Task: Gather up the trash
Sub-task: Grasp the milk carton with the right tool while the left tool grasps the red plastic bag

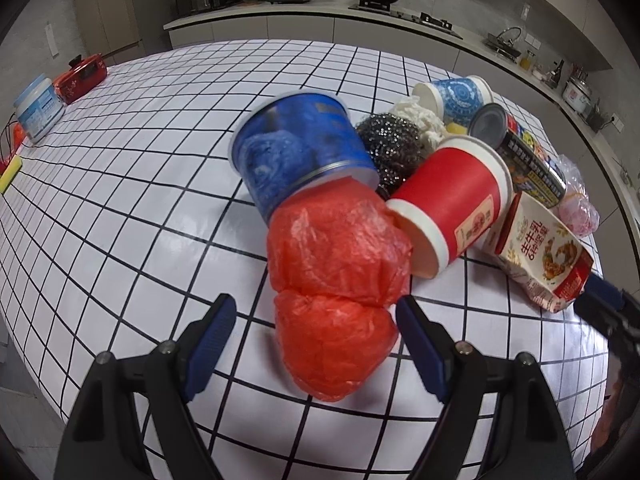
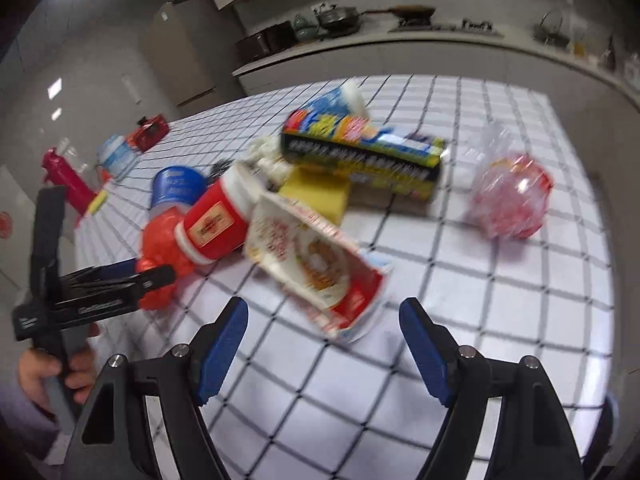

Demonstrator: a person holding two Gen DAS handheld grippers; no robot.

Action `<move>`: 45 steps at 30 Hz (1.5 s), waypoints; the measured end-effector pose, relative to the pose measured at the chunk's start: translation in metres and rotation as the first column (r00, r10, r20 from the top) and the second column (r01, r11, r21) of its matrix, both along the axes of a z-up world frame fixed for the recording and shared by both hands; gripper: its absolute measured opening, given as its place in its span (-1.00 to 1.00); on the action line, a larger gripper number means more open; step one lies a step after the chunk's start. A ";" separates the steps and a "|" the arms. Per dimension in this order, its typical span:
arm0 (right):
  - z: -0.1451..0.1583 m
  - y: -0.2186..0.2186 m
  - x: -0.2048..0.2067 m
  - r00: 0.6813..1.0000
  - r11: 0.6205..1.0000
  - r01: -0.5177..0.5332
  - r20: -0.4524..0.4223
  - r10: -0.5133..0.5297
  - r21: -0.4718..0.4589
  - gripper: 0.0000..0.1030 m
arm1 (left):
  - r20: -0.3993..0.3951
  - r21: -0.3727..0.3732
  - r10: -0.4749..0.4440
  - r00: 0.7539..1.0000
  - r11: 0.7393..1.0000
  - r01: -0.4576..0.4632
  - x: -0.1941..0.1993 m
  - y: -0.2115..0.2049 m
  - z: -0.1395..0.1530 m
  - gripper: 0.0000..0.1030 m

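A crumpled red plastic bag (image 1: pixel 332 288) lies on the grid-patterned table between the fingers of my left gripper (image 1: pixel 316 336), which is open, its pads not pressing the bag. Behind the bag lie a blue tub (image 1: pixel 300 148), a red paper cup (image 1: pixel 452 204), a steel scourer (image 1: pixel 388 148), a blue-patterned cup (image 1: pixel 460 98) and a black-and-yellow can (image 1: pixel 520 152). My right gripper (image 2: pixel 324 312) is open, with the near end of a tipped milk carton (image 2: pixel 316 264) just at its fingertips. A clear bag with pink contents (image 2: pixel 508 196) lies to the right.
A white jar (image 1: pixel 38 108), a red pot (image 1: pixel 82 76) and a yellow sponge (image 1: pixel 10 172) stand along the table's left edge. A kitchen counter (image 1: pixel 360 20) with pans runs behind. A hand (image 2: pixel 40 372) holds the left gripper's handle. The right wrist view is blurred.
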State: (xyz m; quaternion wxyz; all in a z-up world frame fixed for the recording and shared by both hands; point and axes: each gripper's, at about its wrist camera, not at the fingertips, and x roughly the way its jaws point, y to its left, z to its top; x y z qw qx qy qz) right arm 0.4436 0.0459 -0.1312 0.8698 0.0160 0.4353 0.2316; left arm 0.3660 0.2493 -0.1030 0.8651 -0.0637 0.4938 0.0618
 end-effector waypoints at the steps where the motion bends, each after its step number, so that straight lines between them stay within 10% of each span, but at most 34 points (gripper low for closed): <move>1: 0.000 -0.001 0.006 1.000 1.000 0.005 0.005 -0.005 -0.006 0.55 | 0.003 0.003 -0.001 1.000 1.000 0.001 0.000 0.000 0.000 0.61; 10: -0.019 0.018 0.062 0.986 0.990 -0.138 -0.086 0.141 0.040 0.56 | 0.014 0.019 -0.002 1.000 1.000 0.002 -0.002 0.001 0.005 0.61; 13: -0.022 0.022 0.056 0.985 0.988 -0.153 -0.079 0.155 0.038 0.05 | 0.013 0.010 0.008 1.000 1.000 -0.009 -0.001 0.002 0.004 0.61; 19: -0.018 0.022 0.026 0.986 0.987 -0.157 -0.046 0.158 0.022 -0.32 | 0.013 -0.002 0.009 1.000 1.000 -0.009 0.004 0.000 0.002 0.61; 38: -0.024 0.017 0.008 0.997 0.999 -0.012 -0.075 0.014 0.037 0.02 | -0.006 -0.024 -0.041 0.999 0.999 0.041 0.010 -0.002 -0.011 0.36; 45: -0.014 0.017 -0.001 0.999 1.000 0.003 -0.043 -0.002 0.023 -0.43 | 0.010 -0.035 -0.063 0.998 0.997 0.063 0.007 -0.001 -0.008 0.14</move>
